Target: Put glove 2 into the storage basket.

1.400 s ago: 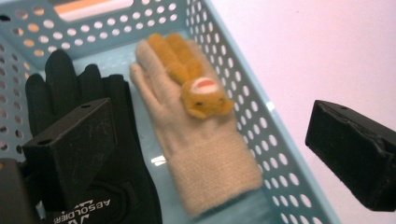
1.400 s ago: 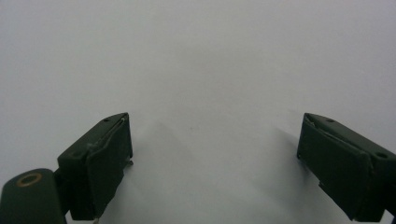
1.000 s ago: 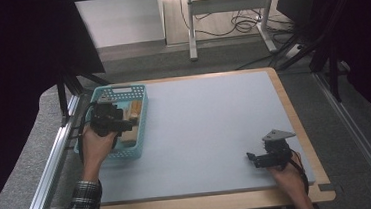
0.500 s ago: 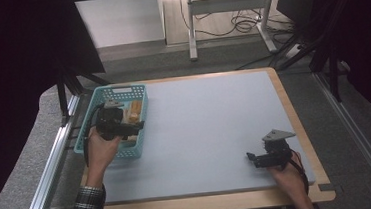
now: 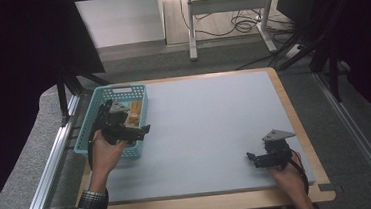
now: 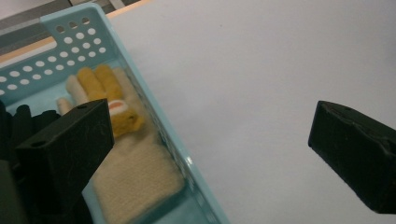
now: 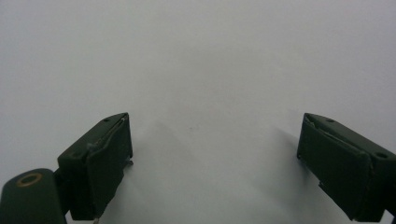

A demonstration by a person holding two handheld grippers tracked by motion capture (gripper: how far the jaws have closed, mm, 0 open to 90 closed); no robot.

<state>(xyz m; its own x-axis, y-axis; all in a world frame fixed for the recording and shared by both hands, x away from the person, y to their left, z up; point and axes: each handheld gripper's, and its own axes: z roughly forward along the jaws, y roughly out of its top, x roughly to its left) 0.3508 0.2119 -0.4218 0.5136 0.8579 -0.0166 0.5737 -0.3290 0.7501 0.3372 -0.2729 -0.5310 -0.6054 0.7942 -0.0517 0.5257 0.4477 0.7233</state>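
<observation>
A teal perforated basket (image 5: 92, 126) stands at the table's left edge. In it lies a cream knitted glove with yellow fingers (image 5: 134, 113). My left gripper (image 5: 136, 130) hovers over the basket's near right part, pointing right across the wall. In the left gripper view its jaws stand wide apart: the left gripper (image 6: 210, 135) is open and holds nothing. The glove (image 6: 135, 168) lies below its left jaw, inside the basket wall (image 6: 156, 122). My right gripper (image 5: 252, 160) rests low at the table's near right, pointing left. The right gripper (image 7: 215, 149) is open over bare mat.
A pale grey mat (image 5: 210, 127) covers the wooden table, whose edge (image 5: 306, 140) shows at right and front. Metal rails (image 5: 48, 165) run along both sides. A white desk frame with cables (image 5: 226, 11) stands far behind.
My left gripper has drifted from over the basket's middle toward its near right side and turned to point right. The right gripper has stayed put.
</observation>
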